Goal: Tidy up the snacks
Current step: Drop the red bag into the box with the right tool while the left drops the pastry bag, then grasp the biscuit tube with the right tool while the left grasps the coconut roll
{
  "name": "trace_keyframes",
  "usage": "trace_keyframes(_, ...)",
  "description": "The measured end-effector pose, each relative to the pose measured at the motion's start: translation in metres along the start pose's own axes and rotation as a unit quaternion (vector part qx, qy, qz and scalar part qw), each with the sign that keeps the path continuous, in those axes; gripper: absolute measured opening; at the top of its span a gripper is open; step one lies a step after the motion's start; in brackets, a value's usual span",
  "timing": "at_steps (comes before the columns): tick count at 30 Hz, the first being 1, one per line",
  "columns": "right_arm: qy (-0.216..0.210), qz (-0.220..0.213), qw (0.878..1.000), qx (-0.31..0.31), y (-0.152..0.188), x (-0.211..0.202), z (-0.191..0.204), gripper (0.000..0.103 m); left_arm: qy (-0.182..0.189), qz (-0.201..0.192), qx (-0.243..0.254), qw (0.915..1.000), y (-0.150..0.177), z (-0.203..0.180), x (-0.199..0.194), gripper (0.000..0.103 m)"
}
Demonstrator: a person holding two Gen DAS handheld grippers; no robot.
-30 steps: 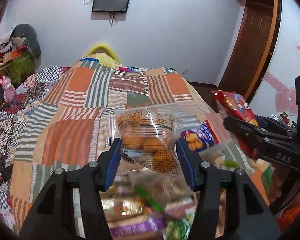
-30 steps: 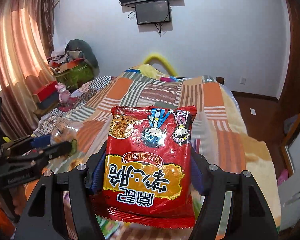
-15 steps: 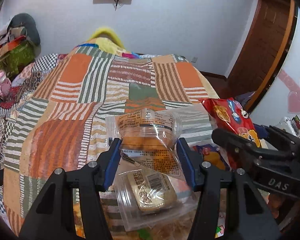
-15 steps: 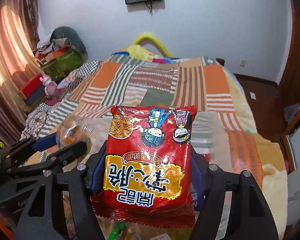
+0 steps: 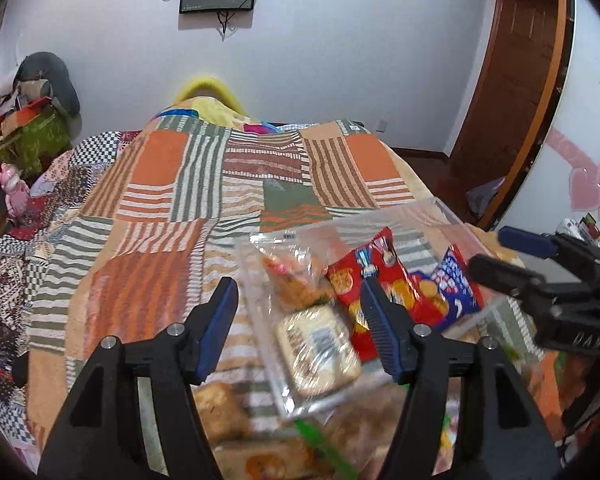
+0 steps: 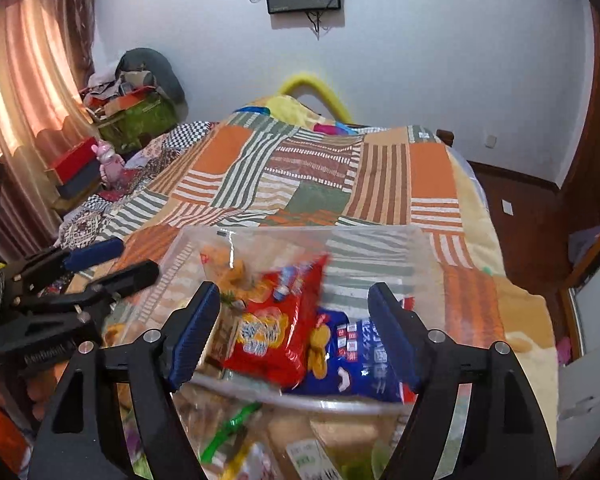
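Observation:
A clear plastic box [image 5: 440, 205] [image 6: 300, 233] sits on the patchwork bed. Inside it lie a red noodle-snack bag [image 5: 348, 280] [image 6: 275, 340], a clear bag of orange pastries [image 5: 295, 280] [image 6: 223, 268], a blue biscuit bag [image 5: 456, 288] [image 6: 352, 360] and a wrapped bread [image 5: 320, 344]. My left gripper [image 5: 297, 286] [image 6: 135, 258] hovers over the box's left side, jaws opening with nothing gripped. My right gripper [image 6: 293, 290] [image 5: 496, 252] hangs over the box, jaws opening, the red bag below and free of its pads.
Loose snack packets [image 6: 235, 420] [image 5: 219, 404] are piled on the bed in front of the box. The patchwork blanket [image 5: 171, 200] stretches away beyond it. Boxes and clutter [image 6: 131, 112] stand at the left, and a wooden door [image 5: 512, 80] at the right.
Both grippers moved forward over the clear box and spread their jaws. The clear pastry bag left the left gripper and the red bag left the right; both now lie in the box.

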State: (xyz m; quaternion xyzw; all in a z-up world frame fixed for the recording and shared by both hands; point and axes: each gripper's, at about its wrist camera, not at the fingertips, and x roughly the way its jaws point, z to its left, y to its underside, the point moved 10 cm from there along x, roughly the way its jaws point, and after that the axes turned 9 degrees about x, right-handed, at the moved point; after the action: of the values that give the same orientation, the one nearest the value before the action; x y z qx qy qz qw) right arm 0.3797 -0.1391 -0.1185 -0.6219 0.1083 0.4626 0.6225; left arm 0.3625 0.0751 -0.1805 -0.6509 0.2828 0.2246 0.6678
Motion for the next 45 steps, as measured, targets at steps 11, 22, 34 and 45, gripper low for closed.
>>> trace_keyframes(11, 0.013, 0.017, 0.999, -0.030, 0.054, -0.027, -0.023, 0.074, -0.005, 0.038, 0.030, 0.9988, 0.074, 0.012, -0.040, 0.067)
trace_keyframes(22, 0.010, 0.072, 0.997, -0.029, 0.098, -0.001, -0.026, 0.061, 0.032, 0.103, 0.040, 0.9934, 0.164, -0.002, -0.038, 0.068)
trace_keyframes(34, -0.035, 0.098, 0.994, -0.036, 0.128, -0.014, -0.002, 0.042, 0.046, 0.125, 0.072, 0.9885, 0.184, -0.014, -0.009, 0.081)
trace_keyframes(45, -0.039, 0.102, 0.994, 0.018, 0.133, 0.000, -0.007, 0.044, 0.062, 0.123, 0.045, 0.9894, 0.185, -0.029, -0.010, 0.056)
